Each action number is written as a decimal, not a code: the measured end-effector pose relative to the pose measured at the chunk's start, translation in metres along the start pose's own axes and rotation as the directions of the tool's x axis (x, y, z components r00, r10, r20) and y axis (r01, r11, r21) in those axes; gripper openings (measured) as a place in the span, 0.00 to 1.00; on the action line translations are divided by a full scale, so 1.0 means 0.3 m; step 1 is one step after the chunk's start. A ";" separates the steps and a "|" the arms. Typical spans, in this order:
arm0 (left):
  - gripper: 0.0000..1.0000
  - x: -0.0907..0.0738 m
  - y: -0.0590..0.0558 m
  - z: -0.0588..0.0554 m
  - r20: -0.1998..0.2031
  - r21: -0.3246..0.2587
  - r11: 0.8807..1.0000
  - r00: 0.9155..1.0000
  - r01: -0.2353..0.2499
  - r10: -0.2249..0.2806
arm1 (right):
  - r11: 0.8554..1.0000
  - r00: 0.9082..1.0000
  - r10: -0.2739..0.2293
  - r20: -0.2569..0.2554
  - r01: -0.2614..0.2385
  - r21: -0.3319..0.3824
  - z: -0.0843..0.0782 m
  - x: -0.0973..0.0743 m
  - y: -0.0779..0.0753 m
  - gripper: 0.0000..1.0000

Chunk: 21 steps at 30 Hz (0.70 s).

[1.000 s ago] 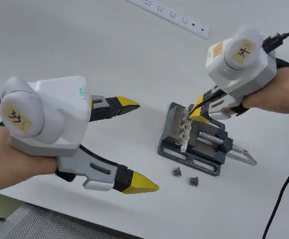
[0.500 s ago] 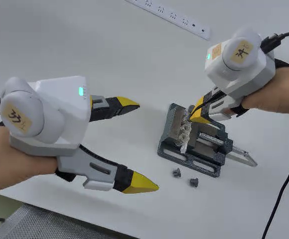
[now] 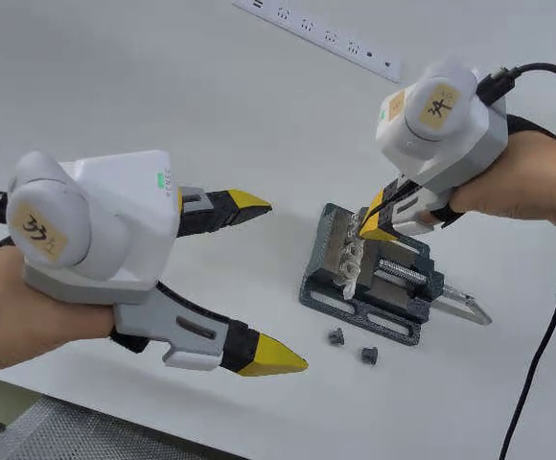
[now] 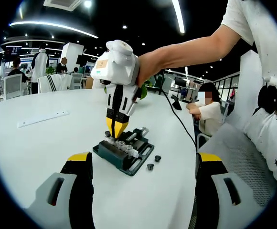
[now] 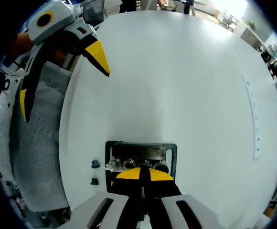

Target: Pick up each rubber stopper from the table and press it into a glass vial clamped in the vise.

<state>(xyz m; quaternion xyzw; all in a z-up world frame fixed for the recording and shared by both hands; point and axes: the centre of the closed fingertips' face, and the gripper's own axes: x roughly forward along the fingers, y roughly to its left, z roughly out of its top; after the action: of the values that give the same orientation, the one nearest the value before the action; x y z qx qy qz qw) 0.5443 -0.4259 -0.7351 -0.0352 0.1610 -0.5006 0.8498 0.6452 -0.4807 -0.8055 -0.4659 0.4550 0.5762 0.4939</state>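
A dark vise [image 3: 393, 305] [image 4: 139, 160] [image 5: 169, 151] clamps a row of clear glass vials [image 3: 353, 257] [image 4: 123, 144] [image 5: 129, 164]. A dark stopper seems to sit in the end vial [image 4: 107, 134]. My right gripper [image 3: 374, 228] [image 5: 144, 174] [image 4: 116, 129] is shut, its yellow tips just above the vials; I see nothing between them. Two dark rubber stoppers [image 3: 335, 336] [image 3: 369, 356] [image 4: 157, 158] [image 5: 95, 163] lie on the white table in front of the vise. Off to the left, my left gripper [image 3: 264, 280] [image 4: 142, 157] hangs wide open and empty.
A white power strip [image 3: 321, 34] [image 5: 253, 114] lies at the far side of the table. The right gripper's black cable [image 3: 546, 335] hangs down at the right. A grey mesh chair [image 3: 57, 431] stands by the near table edge. People sit at tables behind [image 4: 207, 107].
My right gripper has shifted slightly left over the vials and stays shut. The left gripper holds still and open. The head camera has moved a little.
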 end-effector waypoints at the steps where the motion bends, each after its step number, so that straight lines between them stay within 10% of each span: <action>1: 0.88 0.002 -0.002 0.003 -0.001 0.002 1.000 1.000 0.000 0.000 | 1.000 1.000 0.004 0.012 -0.004 0.028 0.002 -0.001 0.000 0.00; 21: 0.87 0.008 -0.069 0.043 -0.033 0.034 0.999 0.999 0.016 -0.015 | 0.995 0.994 -0.035 0.100 0.026 0.093 0.003 -0.014 -0.002 0.01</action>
<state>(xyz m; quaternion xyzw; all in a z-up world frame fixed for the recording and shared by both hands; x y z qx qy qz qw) 0.5319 -0.4395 -0.7189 -0.0135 0.1661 -0.5105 0.8436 0.6462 -0.4803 -0.8011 -0.4198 0.4481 0.5700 0.5459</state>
